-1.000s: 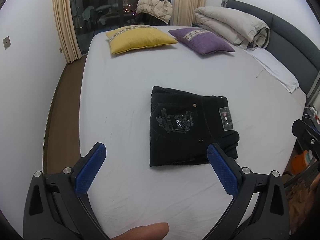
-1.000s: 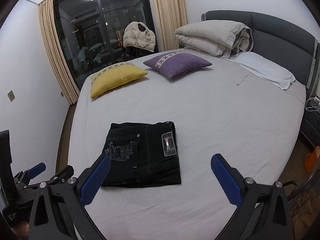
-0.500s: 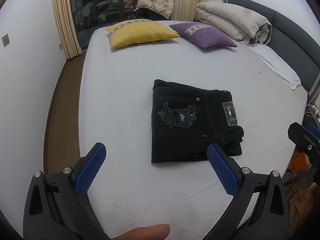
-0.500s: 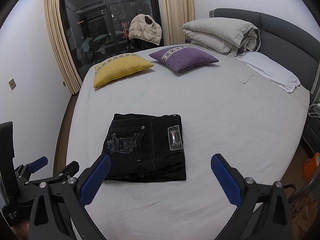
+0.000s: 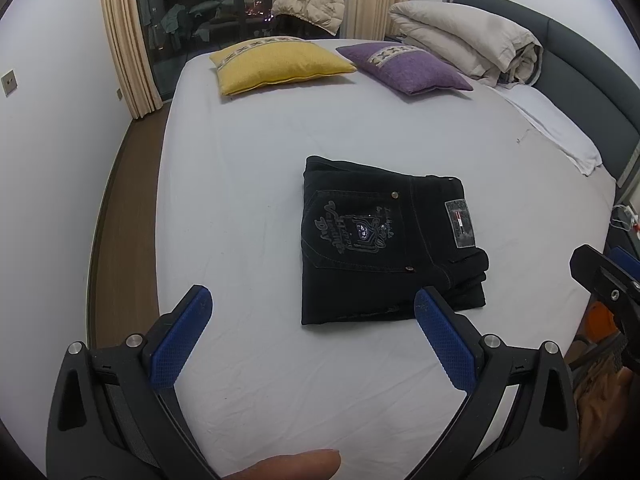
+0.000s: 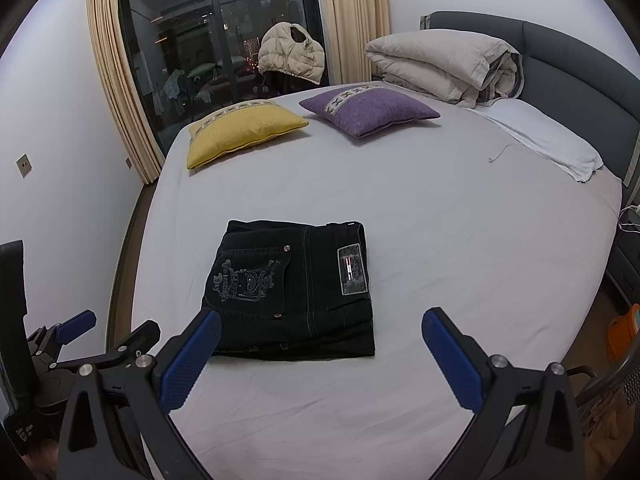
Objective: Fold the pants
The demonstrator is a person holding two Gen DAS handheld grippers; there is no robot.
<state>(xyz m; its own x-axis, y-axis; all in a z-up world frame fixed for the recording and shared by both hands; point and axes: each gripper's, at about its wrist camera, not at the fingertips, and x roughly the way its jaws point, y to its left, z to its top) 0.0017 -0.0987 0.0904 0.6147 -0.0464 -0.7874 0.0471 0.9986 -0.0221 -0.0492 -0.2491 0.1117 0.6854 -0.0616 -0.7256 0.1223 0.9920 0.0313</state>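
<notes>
Black jeans (image 5: 384, 240), folded into a thick squarish bundle, embroidered back pocket and waistband patch on top, flat on the pale bed sheet (image 5: 240, 200). Ahead of both sets of fingers, apart from them. Left gripper (image 5: 312, 300) spread wide and empty; right gripper (image 6: 320, 324) likewise. Folding looks finished. Yellow pillow (image 5: 276, 64) well beyond.

White walls (image 6: 60, 128), dark window (image 6: 208, 40), beige curtains (image 6: 116, 80).

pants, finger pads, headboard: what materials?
Pants: black denim by the look, matte, with contrast seam stitching, metal rivets and an embroidered pocket. Finger pads: blue, dotted grip texture, probably rubber or printed plastic, on black rigid plastic arms. Headboard: grey, padded, smooth; fabric or faux leather, cannot tell.
</notes>
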